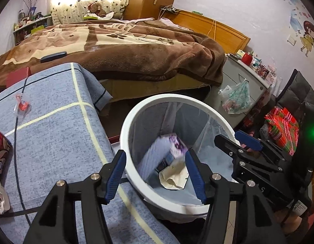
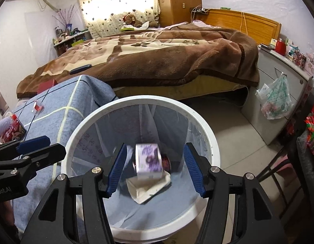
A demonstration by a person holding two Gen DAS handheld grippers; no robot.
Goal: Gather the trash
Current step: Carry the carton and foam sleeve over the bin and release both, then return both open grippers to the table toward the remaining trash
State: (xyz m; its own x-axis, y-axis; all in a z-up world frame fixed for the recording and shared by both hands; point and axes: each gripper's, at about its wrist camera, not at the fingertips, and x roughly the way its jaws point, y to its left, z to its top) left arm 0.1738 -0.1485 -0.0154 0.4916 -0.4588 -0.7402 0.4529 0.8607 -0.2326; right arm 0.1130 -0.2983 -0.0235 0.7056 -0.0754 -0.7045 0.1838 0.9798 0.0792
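Two grippers, both mine, hang over the white bin (image 2: 214, 148), and both stand with jaws apart and nothing between the pads. My right gripper (image 2: 154, 167) points down into the bin's mouth; right under it, toward 12 o'clock from my fingertips, a small purple-and-white box (image 2: 149, 160) shows blurred, free of any pad, above a crumpled cream paper (image 2: 148, 189) on the liner floor. A dark red round thing peeks out behind the box; I cannot tell what it is. My left gripper (image 1: 154, 167) sits at the bin's near rim, its jaws also spread and empty, with the same box (image 1: 178, 145) at 12 o'clock from it.

What my coming move turns on, I judge, is the trash left on the table (image 1: 55, 126), which lies at 9 o'clock from the bin, so my left gripper is the nearer one. A small clear wrapper with red inside (image 1: 22, 105) lies flat at 10 o'clock from my left fingers, thin and crinkly, beside a black cable (image 1: 16, 142). A red printed packet (image 1: 0, 150) sits at the table's left edge at 9 o'clock, glossy and soft-looking, its long axis hard to read.

Cloth on the table is blue and woven with pale stripes; the bin is rigid plastic with a thin translucent liner
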